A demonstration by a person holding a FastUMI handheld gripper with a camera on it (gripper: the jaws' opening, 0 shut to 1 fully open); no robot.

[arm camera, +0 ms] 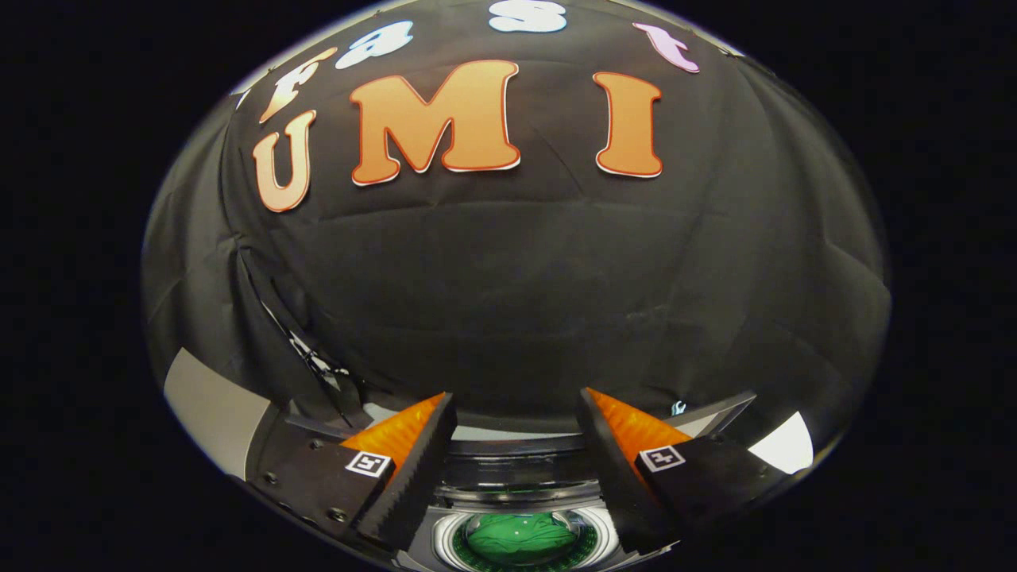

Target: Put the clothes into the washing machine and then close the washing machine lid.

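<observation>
My gripper (516, 409) is open, its two fingers spread wide with nothing between them. Below and between the fingers lies the top of the washing machine (508, 485), its round opening rimmed in white. Green clothes (520, 538) lie bunched inside that opening, low between the fingers. The gripper is held above the machine, apart from the clothes. I cannot make out the machine's lid with certainty; a dark glossy band (516, 445) runs across just beyond the fingertips.
The black cloth wall rises close behind the machine. A pale grey panel (210, 413) stands to the left of the left finger, and a white patch (783, 445) lies to the right of the right finger.
</observation>
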